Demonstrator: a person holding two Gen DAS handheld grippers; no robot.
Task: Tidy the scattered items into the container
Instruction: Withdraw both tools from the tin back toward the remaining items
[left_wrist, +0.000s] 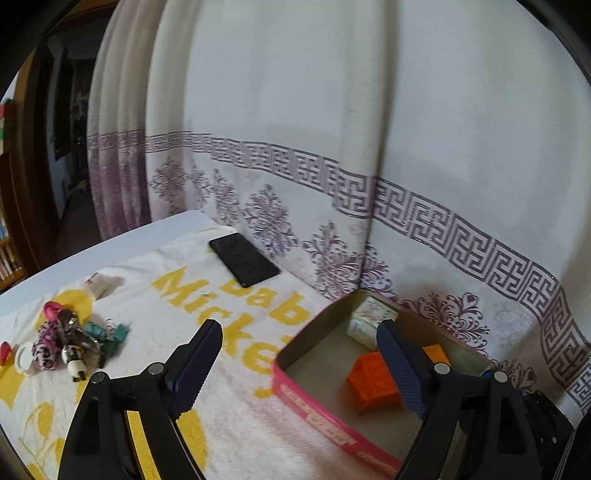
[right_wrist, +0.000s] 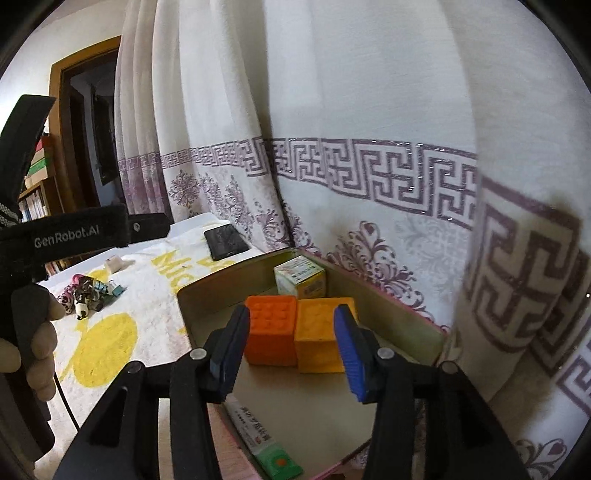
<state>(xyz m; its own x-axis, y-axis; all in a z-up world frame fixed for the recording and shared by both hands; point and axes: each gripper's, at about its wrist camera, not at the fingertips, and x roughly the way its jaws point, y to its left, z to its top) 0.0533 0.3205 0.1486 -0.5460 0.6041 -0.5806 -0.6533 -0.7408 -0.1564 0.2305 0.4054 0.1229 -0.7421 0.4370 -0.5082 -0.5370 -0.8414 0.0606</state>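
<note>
Container: pink-rimmed tin (right_wrist: 406, 317), beneath your right gripper (right_wrist: 291, 354). In it, ahead of those spread, empty fingers: orange block (right_wrist: 271, 332), yellow block (right_wrist: 319, 336), small carton (right_wrist: 300, 280).

Left gripper (left_wrist: 299, 365): fingers wide apart, holding nothing.

Outstanding, left of those fingers on the worktop's towel (left_wrist: 236, 417): cluster of binder clips (left_wrist: 74, 339), black phone (left_wrist: 243, 259). Roughly half tidied.

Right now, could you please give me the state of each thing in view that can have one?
Left gripper: open, holding nothing.
Right gripper: open, nothing between the pads.
Container: lidless, partly filled.
Orange block: in the container, beside the yellow block.
Small carton: in the container's far corner.
Phone: out on the towel, screen dark.
Clip pile: still on the towel.
</note>
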